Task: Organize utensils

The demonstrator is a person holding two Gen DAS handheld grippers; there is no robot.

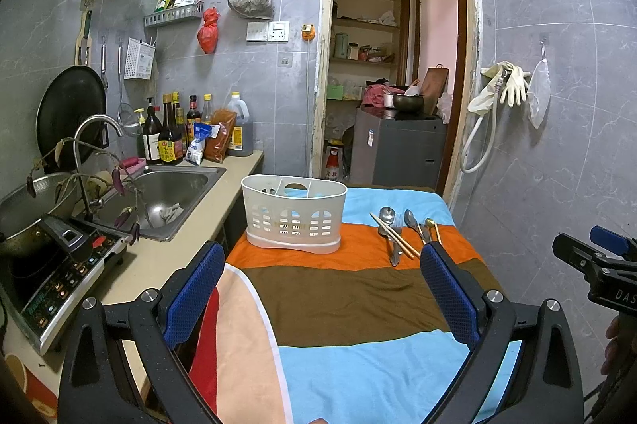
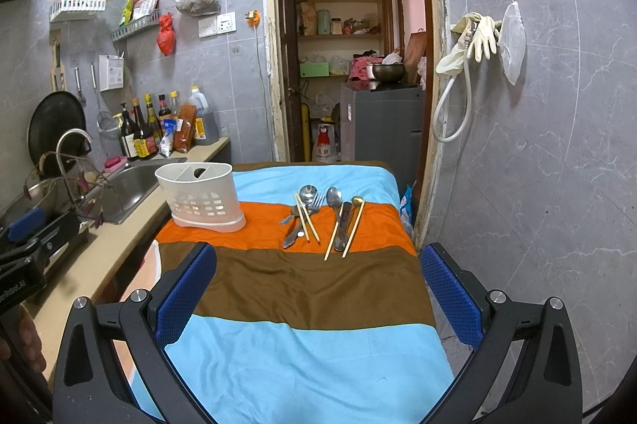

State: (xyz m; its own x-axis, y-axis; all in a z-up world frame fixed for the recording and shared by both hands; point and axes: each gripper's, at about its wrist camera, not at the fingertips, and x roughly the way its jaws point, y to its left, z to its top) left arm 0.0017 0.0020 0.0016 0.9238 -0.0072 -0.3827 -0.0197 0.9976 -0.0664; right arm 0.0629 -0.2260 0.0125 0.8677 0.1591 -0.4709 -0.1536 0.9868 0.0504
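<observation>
Several utensils (image 2: 318,217) lie right of the white caddy (image 2: 201,199), handles toward us, bowls pointing away. We hold our left gripper (image 1: 320,288) and right gripper (image 2: 318,288) wide apart, empty.

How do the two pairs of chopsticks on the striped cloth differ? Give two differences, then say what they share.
The left pair of chopsticks lies across a fork and spoon; the right pair of chopsticks flanks a spoon, one stick on each side. The left pair leans left at the far end, the right pair leans right. Both are pale and thin, and lie on the orange stripe of the cloth.
</observation>
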